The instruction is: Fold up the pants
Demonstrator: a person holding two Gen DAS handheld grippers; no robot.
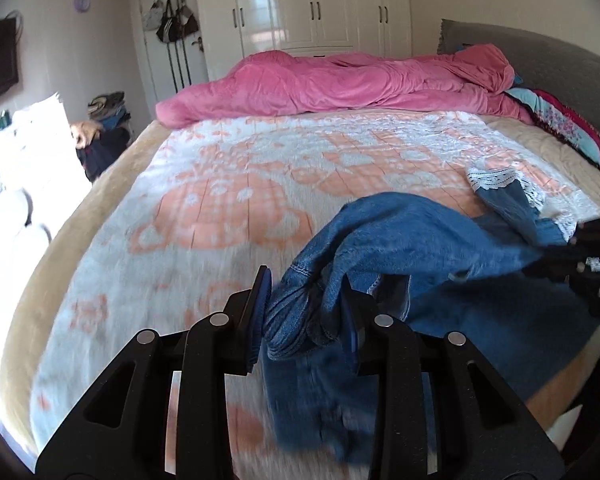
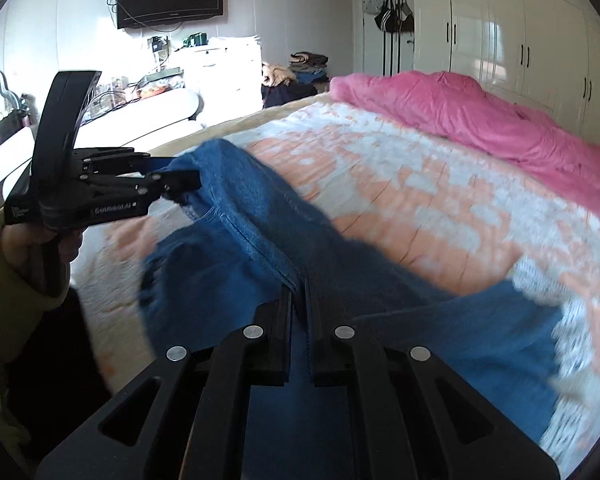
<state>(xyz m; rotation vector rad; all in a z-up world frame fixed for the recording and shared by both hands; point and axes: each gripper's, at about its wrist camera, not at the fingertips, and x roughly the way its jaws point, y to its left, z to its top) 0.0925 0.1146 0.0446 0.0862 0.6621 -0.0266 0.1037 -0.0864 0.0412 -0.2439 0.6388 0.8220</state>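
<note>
Spreading step, apparently before any fold is made: the left gripper [image 1: 306, 304] pinches a bunched denim edge of the pants [image 1: 428, 240], and the right gripper [image 2: 300, 308] clamps a stitched seam, holding the soft blue cloth partly raised over the textured peach-and-white bedspread [image 1: 228, 184]. Next, probably, laying it flat and smoothing the lace-trimmed cuffs [image 1: 496, 180].

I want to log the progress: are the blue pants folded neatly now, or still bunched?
Still bunched. The pants hang crumpled between the left gripper and right gripper, both shut on denim, above the bed.
</note>
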